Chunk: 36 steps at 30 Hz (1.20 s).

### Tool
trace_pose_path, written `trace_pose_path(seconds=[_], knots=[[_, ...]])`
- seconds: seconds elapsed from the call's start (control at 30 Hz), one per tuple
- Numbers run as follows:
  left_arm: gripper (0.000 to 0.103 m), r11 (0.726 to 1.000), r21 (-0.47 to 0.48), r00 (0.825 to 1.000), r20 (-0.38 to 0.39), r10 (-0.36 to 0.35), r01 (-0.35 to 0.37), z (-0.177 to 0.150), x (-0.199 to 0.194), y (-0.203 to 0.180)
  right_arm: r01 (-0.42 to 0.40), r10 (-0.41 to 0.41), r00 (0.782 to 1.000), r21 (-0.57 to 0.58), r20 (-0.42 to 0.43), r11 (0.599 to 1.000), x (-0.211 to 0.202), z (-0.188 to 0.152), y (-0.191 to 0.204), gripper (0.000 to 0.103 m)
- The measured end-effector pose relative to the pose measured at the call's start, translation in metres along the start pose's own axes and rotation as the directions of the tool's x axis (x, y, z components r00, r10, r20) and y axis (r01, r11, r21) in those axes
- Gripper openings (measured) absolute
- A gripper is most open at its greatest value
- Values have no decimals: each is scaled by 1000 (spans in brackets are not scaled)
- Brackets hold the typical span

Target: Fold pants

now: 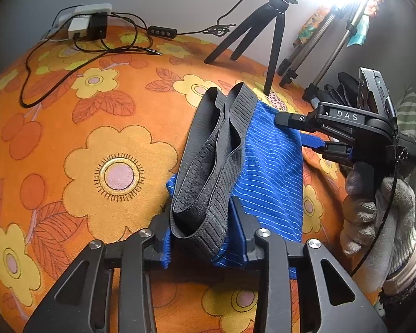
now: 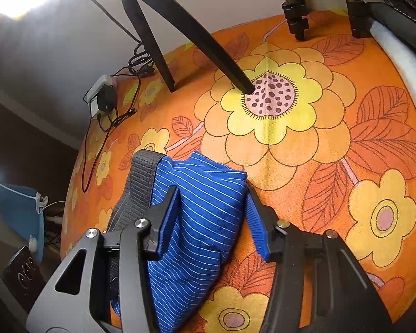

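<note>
Blue striped pants (image 1: pixel 271 166) with a grey elastic waistband (image 1: pixel 208 177) lie folded on the orange flowered cloth (image 1: pixel 83 138). My left gripper (image 1: pixel 205 238) is open, its blue pads on either side of the waistband's near end. My right gripper (image 2: pixel 213 222) is open over the folded blue fabric (image 2: pixel 202 194); one finger rests on the fabric and the other on the cloth beside it. The right gripper also shows in the left wrist view (image 1: pixel 316 130), at the far right edge of the pants, held by a gloved hand (image 1: pixel 380 216).
A black tripod (image 1: pixel 263 30) stands just behind the pants, one leg touching the cloth near them (image 2: pixel 235 75). Metal stand legs (image 1: pixel 319 55) are at the back right. A power strip with adapters and cables (image 1: pixel 88 25) lies at the back left. A bright lamp shines overhead.
</note>
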<state>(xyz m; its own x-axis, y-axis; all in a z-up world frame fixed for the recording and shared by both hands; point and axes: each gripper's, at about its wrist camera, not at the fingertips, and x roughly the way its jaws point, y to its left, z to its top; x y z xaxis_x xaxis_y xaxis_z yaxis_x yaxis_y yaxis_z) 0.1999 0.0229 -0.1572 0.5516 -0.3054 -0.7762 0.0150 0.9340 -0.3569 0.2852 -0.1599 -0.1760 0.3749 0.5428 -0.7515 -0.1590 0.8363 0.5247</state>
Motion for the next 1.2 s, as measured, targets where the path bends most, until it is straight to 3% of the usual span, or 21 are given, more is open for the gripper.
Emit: trace_pose_path(seconds=[0.2,0.37,0.77,1.2], knots=[[21,999,-18,999,1,-33,33,1,2,3,-8,8,1000,20,12,1000,1,2,-4,43],[18,999,-23,999,1,-46,46,1,2,3,-14,14,1000,27,-1,1000,7,2,-2,18],[17,998,-23,998,19,-65,65,3,-5,3,-7,7,1000,-13,27,1000,-1,0,14,12],[17,996,-8,995,52,-87,88,-1,-24,-4,6,1,996,-82,89,997,-38,-7,35,11]])
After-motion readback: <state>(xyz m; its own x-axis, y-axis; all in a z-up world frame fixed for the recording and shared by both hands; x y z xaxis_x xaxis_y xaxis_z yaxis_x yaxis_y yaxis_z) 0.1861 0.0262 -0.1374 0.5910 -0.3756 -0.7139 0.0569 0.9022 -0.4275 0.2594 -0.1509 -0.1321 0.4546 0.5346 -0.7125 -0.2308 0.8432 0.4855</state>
